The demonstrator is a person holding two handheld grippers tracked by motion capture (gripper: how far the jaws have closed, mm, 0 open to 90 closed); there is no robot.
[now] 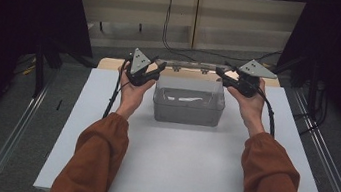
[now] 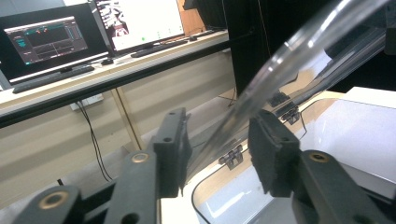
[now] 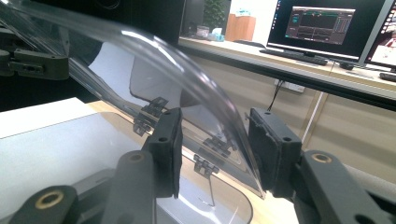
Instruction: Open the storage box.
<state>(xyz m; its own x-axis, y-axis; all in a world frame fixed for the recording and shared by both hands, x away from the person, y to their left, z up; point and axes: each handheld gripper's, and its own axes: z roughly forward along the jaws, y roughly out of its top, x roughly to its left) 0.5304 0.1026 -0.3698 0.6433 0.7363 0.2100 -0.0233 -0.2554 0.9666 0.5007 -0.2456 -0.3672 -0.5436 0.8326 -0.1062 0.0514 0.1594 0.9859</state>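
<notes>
Clear rectangular plastic box (image 1: 188, 102) sits on white board surface (image 1: 184, 163), toward its far edge, approx centred left-right. Clear hinged lid (image 1: 193, 67) stands raised along box's far side, hinges (image 2: 232, 157) at rear rim. Left gripper (image 1: 154, 71) at box's far-left corner, right gripper (image 1: 226, 78) at far-right corner, lid edge between each one's jaws. Behind box, past surface edge: floor w/ cables, then desk w/ monitors (image 2: 44, 39).
</notes>
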